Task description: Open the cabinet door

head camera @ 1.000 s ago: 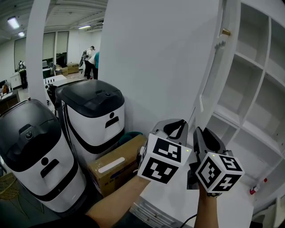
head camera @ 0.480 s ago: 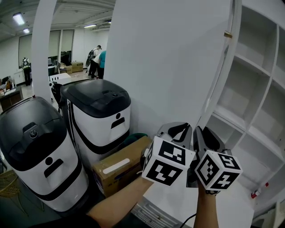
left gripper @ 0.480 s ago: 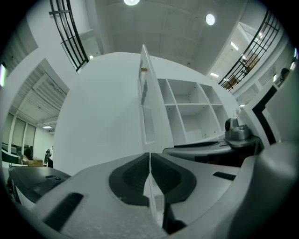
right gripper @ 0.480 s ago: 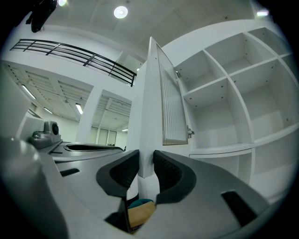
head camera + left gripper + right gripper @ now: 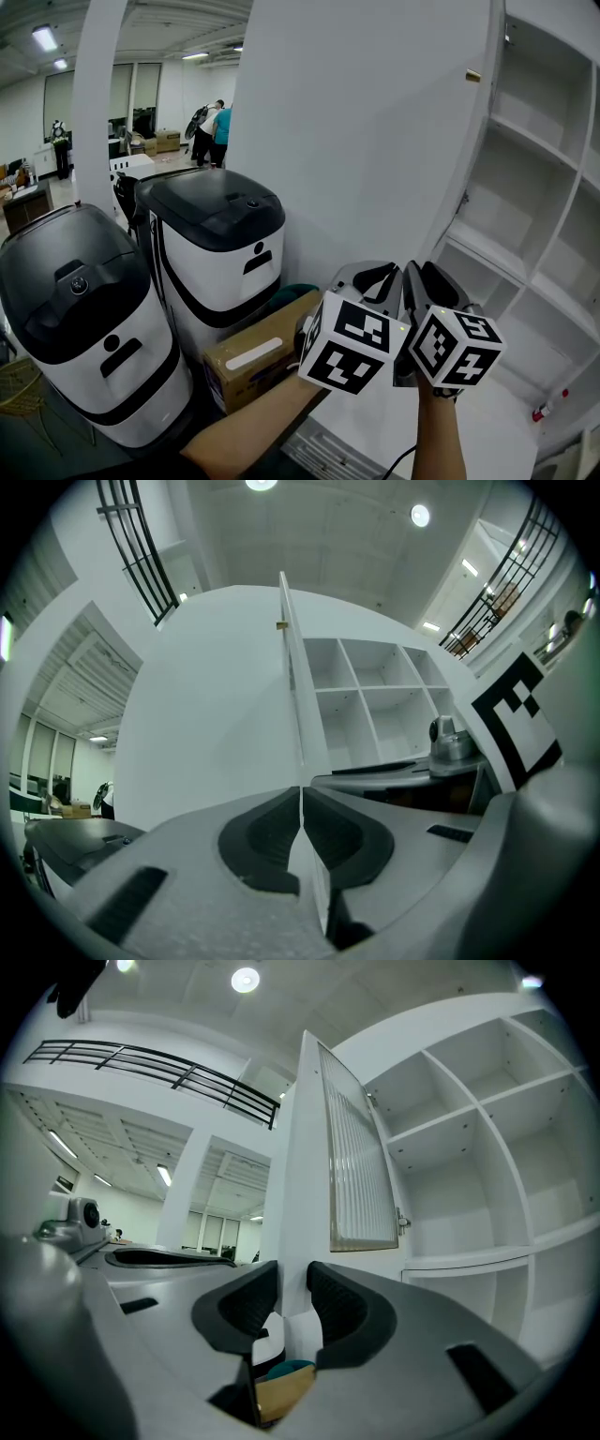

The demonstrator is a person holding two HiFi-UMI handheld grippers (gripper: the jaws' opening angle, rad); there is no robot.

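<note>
The white cabinet door (image 5: 375, 141) stands swung open, its edge pointing at me, with bare white shelves (image 5: 544, 187) behind it. Both grippers are side by side low in the head view, just in front of the door's lower edge. My left gripper (image 5: 375, 274) is shut with nothing between its jaws (image 5: 301, 803). My right gripper (image 5: 427, 274) is opening. Its jaws (image 5: 292, 1288) stand apart on either side of the door's edge (image 5: 300, 1194) and the pads do not press on it. A ribbed panel (image 5: 361, 1176) is set in the door's inner face.
Two white machines with black lids (image 5: 216, 244) (image 5: 80, 319) stand left of the door, and a cardboard box (image 5: 253, 356) lies on the floor by them. A white pillar (image 5: 98, 94) rises behind. People (image 5: 217, 131) stand far back. A small red-capped item (image 5: 541, 412) lies on the cabinet's low shelf.
The door's free edge sits further right in the head view and its long handle no longer shows. Both grippers have shifted slightly with it. The right jaws stand wider.
</note>
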